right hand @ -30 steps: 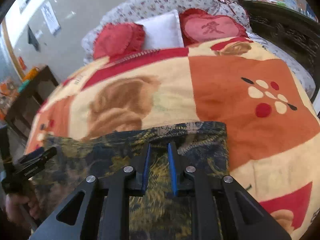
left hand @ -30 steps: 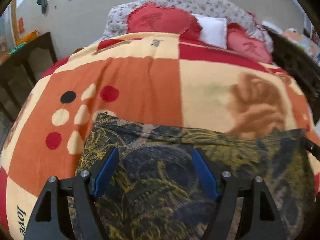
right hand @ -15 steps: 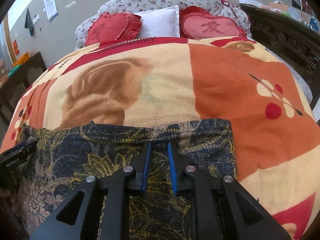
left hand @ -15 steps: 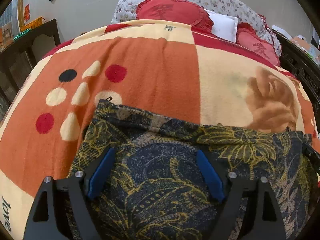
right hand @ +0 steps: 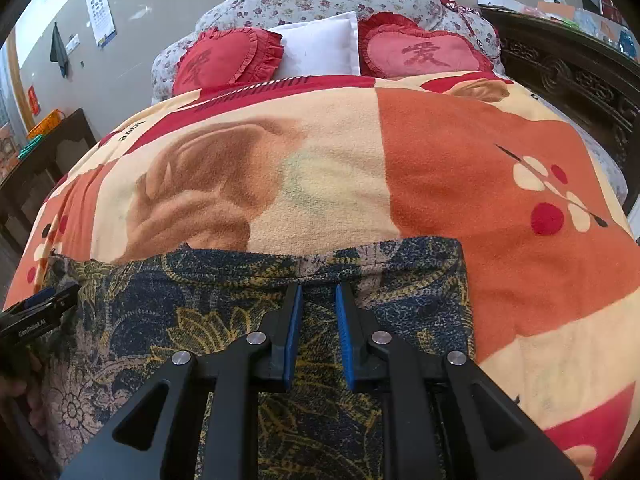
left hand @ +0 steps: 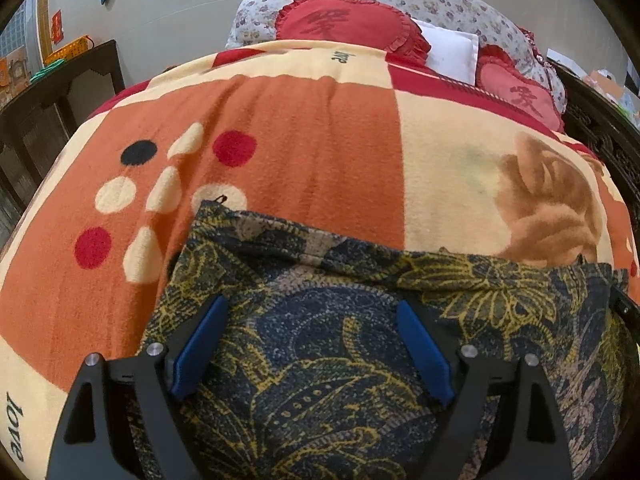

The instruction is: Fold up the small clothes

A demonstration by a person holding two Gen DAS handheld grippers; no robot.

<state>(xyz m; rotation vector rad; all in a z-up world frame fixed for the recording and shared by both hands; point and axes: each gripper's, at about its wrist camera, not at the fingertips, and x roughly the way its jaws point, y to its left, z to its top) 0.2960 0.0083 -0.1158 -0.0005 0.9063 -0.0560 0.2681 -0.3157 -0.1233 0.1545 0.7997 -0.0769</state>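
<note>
While the left tongs (left hand: 308, 344) hover spread wide over the garment (left hand: 360, 360) on the bed's blanket (left hand: 312, 140), nothing is gripped. Seen from the right, the right tongs (right hand: 316, 316) stand narrowly parted near its far hem; closing carelessly could snag the blanket too.

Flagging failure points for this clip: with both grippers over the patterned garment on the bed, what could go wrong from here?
1. The left gripper is wide open over the garment; closing here may pinch only a surface wrinkle or miss the cloth.
2. The right gripper sits narrow near the far hem; it might also catch the fleece blanket beneath.
3. The soft bed gives no firm backing, so any fold may come out skewed.
</note>
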